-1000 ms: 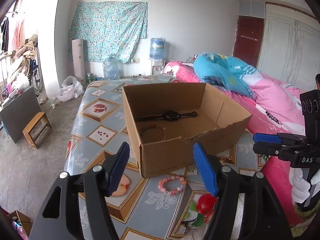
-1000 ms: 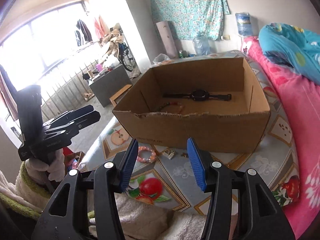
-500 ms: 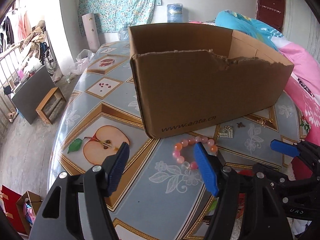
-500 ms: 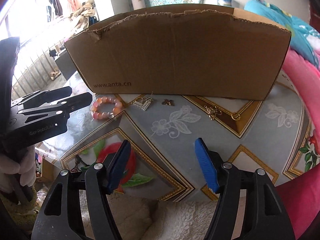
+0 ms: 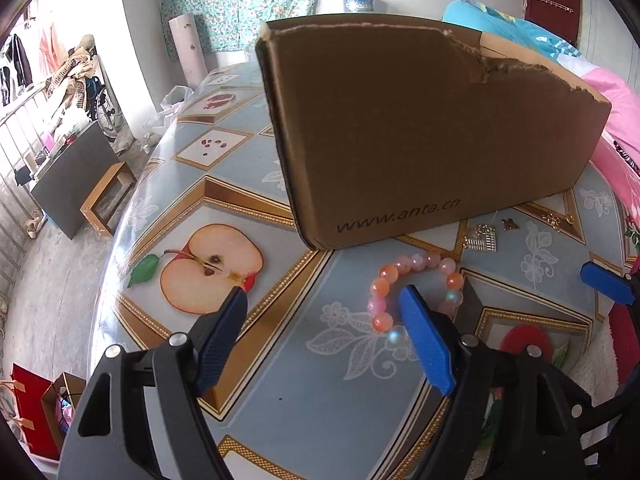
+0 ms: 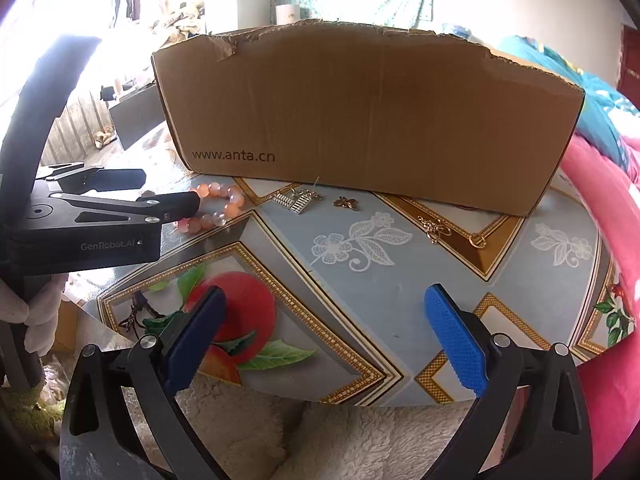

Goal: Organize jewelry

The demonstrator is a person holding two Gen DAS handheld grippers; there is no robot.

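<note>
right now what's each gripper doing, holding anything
left gripper: opening, nothing held, bead bracelet lies by its right finger.
right gripper: opening, empty.

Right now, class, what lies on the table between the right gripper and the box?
Mostly bare tablecloth; near the box lie small charms, seen in the right wrist view. Right gripper jaws are opening, empty.

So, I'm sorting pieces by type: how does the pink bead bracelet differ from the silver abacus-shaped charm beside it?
The pink bead bracelet is a loop of round, glossy pink and orange beads; the silver abacus-shaped charm is flat, metallic and roughly rectangular. The bracelet is clearly larger. The bracelet lies partly behind a finger of the left gripper; the charm lies clear of both grippers. Both rest on the tablecloth, outside the cardboard box.
</note>
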